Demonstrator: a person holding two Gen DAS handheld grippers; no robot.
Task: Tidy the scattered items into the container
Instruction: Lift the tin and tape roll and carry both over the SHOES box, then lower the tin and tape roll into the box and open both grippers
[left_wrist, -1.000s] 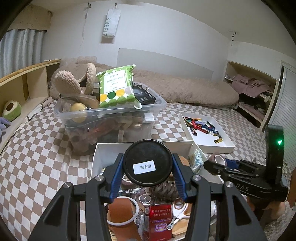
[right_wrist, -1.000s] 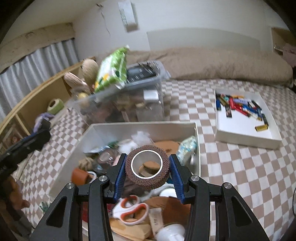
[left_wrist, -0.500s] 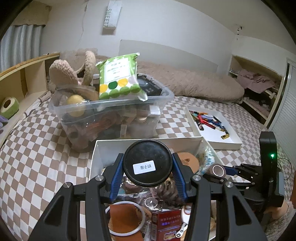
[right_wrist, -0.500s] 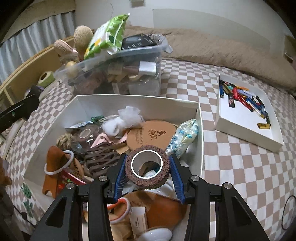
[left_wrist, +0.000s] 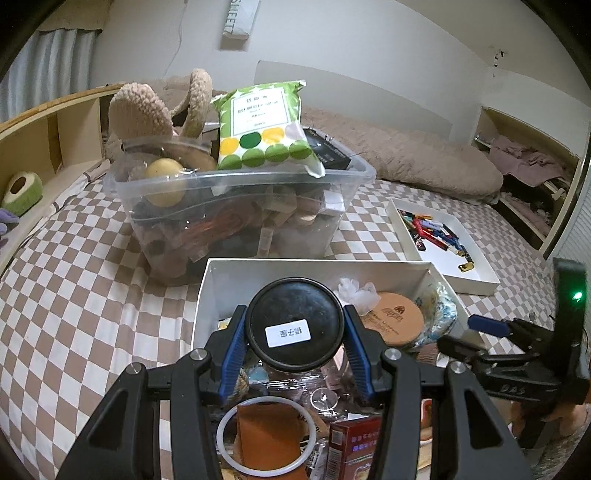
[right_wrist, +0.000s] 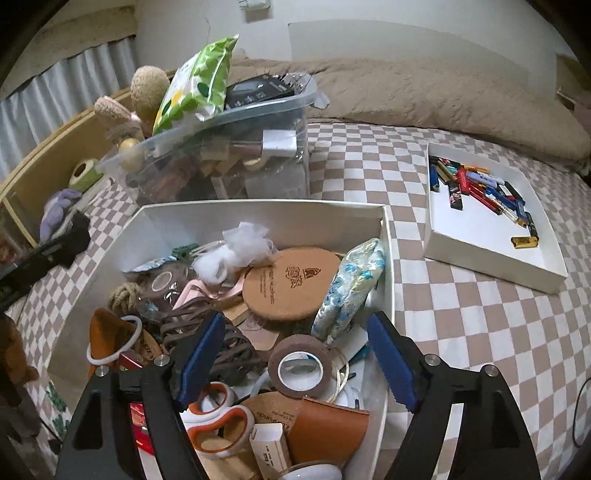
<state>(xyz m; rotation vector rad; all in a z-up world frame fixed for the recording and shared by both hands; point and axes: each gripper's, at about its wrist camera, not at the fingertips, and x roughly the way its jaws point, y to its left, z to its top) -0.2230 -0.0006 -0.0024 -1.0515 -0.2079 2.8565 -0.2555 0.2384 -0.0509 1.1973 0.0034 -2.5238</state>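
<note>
Left claw (left_wrist: 294, 334) clamps black round lid (left_wrist: 294, 324) over white box (right_wrist: 387, 258). Right claw (right_wrist: 295, 363) jaws just opened wide; brown tape roll (right_wrist: 300, 365) lies loose in box.

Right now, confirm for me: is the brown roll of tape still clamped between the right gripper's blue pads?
No: the brown roll of tape lies loose in the white box, and the right gripper has just been opening, pads apart.

White box (right_wrist: 384, 236) crowded nearly to its rim; no bare floor shows. Clear bin (right_wrist: 295, 110) stands just behind it. Checkered bedspread (right_wrist: 461, 325) lies open between box and lighter tray (right_wrist: 480, 254).
</note>
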